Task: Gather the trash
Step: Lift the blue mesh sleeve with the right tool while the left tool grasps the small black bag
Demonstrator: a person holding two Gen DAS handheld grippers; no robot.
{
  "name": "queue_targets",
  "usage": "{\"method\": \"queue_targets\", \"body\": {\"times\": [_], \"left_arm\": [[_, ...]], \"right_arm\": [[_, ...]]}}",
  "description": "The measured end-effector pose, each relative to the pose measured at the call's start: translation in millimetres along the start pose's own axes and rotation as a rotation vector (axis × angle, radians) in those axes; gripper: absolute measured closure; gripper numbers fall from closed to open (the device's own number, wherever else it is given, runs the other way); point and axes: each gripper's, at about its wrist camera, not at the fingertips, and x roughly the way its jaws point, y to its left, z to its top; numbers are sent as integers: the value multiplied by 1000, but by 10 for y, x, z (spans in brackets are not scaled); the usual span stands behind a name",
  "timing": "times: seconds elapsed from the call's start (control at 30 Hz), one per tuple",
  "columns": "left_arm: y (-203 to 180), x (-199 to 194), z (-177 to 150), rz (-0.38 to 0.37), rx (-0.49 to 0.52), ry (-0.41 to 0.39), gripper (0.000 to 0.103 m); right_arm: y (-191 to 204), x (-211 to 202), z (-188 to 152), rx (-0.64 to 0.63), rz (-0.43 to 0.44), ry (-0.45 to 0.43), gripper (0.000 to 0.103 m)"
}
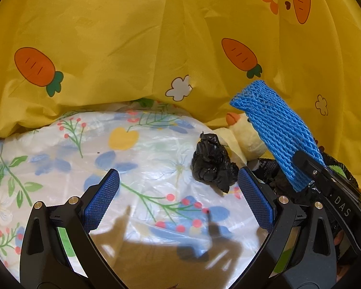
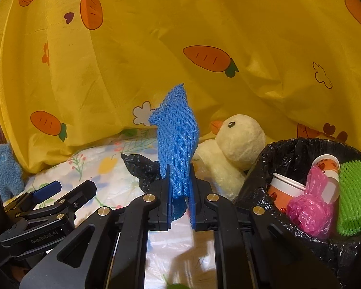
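My right gripper [image 2: 179, 180] is shut on a blue foam net sleeve [image 2: 177, 144], which stands upright between its pads; the same blue net [image 1: 276, 130] shows at the right of the left wrist view. A crumpled black plastic bag [image 1: 213, 162] lies on the flowered table cover just ahead of my left gripper [image 1: 178, 187], whose jaws stand wide open and hold nothing. The black bag [image 2: 142, 168] lies partly hidden behind the net in the right wrist view. A bin lined with black plastic [image 2: 264, 168] sits at the right, holding paper cups [image 2: 286, 187], a pink bag [image 2: 310, 207] and a green foam net [image 2: 353, 197].
A plush yellow duck [image 2: 235, 149] rests between the black bag and the bin. A blue plush toy [image 2: 7, 173] sits at the far left. A yellow carrot-print sheet [image 1: 156, 36] hangs behind everything. The flowered plastic cover [image 1: 72, 149] spreads over the table.
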Motion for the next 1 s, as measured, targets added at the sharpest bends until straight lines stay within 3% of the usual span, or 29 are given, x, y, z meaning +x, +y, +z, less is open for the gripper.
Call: {"method": "queue_targets", "body": {"times": [0.27,0.53,0.83,1.0], "left_arm": [[-209,258,12,-50,30,20,8],[-306,536,52,-88,39,58,15],[-333,876,60,-131,37,146,47],[-323,1003,37,-158,22,214,83]], "right_arm": [[6,64,-28,-43,-102,-17,91],[40,170,-101,-77,-114,3,91],[48,202,-122,-89,-122,8,91],[76,206,-130,-100,-126,7,91]]}}
